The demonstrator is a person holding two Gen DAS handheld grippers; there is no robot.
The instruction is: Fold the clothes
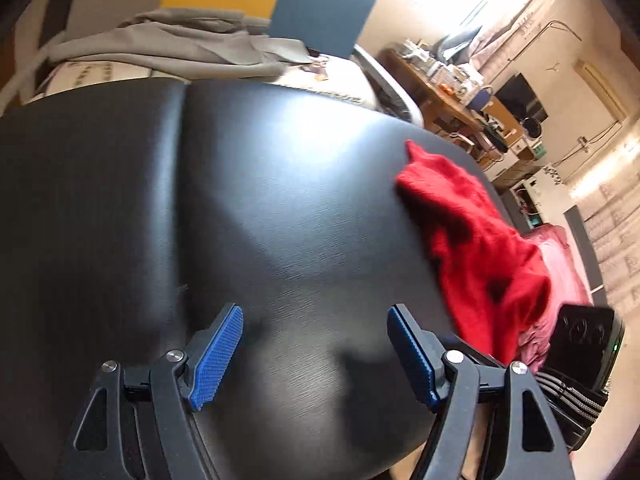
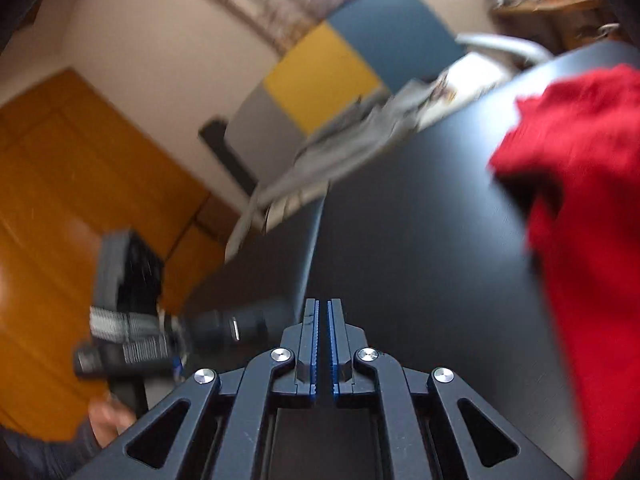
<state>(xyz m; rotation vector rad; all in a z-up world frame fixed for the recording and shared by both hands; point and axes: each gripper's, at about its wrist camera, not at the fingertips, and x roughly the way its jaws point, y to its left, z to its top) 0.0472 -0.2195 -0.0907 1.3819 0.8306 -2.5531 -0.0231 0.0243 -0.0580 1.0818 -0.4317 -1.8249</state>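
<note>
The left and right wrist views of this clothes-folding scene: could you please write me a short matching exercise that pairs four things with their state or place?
Column one:
1. left gripper
2. right gripper
3. red garment
4. grey garment

Column two:
A. jaws shut, nothing between them
B. crumpled at the table's right edge in the left wrist view
C. jaws open, nothing between them
D. lying beyond the table's far edge

Pairs: 1-C, 2-A, 3-B, 4-D
</note>
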